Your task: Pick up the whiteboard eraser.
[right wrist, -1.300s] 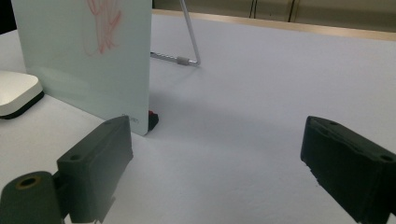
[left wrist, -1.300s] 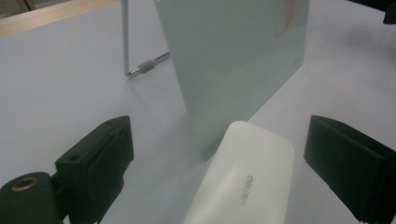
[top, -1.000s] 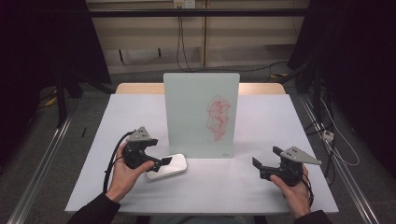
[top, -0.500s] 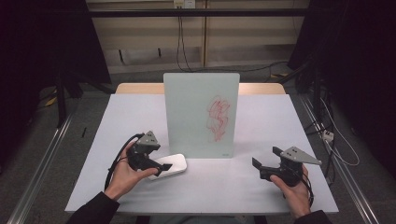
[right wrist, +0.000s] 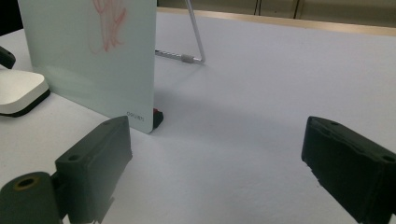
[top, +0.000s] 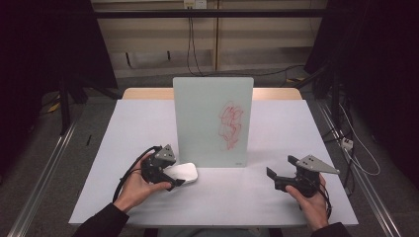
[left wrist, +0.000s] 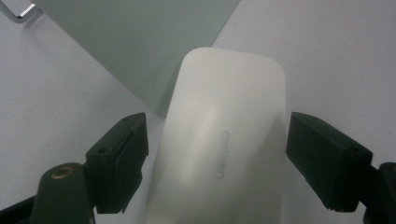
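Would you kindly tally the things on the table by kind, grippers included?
Grippers: 2, the left gripper and the right gripper
Eraser: 1
Glass board with red scribble: 1
Total: 4

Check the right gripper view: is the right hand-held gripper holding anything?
No, the right hand-held gripper stands open over bare table, with nothing between its jaws.
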